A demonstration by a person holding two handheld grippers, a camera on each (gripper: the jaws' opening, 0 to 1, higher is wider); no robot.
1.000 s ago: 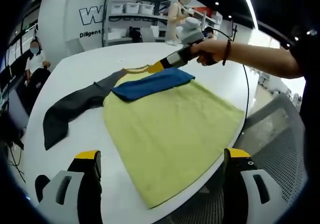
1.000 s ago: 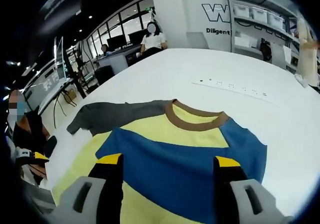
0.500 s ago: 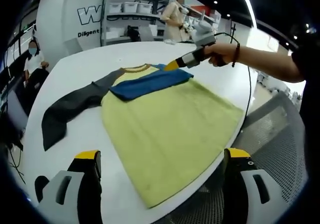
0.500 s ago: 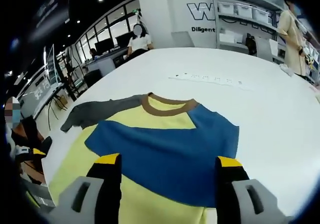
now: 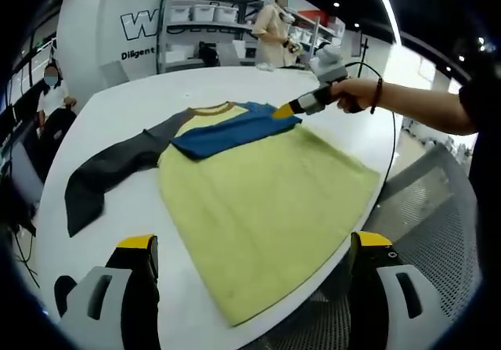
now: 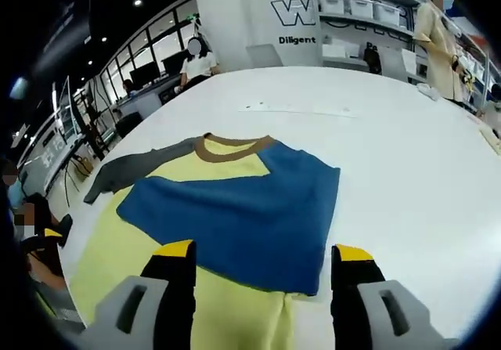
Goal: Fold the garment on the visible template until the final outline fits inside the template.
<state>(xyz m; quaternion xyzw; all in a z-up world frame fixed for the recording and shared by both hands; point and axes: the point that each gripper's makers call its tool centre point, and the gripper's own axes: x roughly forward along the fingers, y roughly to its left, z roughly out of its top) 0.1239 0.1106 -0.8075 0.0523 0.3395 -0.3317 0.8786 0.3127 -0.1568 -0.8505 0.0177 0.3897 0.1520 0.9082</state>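
Note:
A yellow shirt (image 5: 266,201) with a brown collar (image 6: 232,141) lies flat on the white table (image 5: 141,99). Its blue sleeve (image 6: 235,213) is folded across the chest; its grey sleeve (image 5: 106,170) stretches out to the side on the table. In the left gripper view, my left gripper (image 5: 250,268) stands open above the hem at the table's near edge, and a hand holds my right gripper (image 5: 288,109) at the blue sleeve's far edge. My right gripper (image 6: 262,256) is open in its own view, nothing between its jaws, hovering over the blue sleeve's near edge.
The table edge (image 5: 368,209) runs close beside the shirt, with a mesh chair (image 5: 438,232) beyond it. Shelves with boxes (image 5: 207,21) stand at the back. One person stands near the shelves (image 5: 270,33); another sits at the far side (image 6: 196,64). A thin strip (image 6: 297,111) lies on the table.
My right gripper has drawn back from the blue sleeve toward the table's side, leaving the sleeve lying folded across the chest. The left gripper has stayed put.

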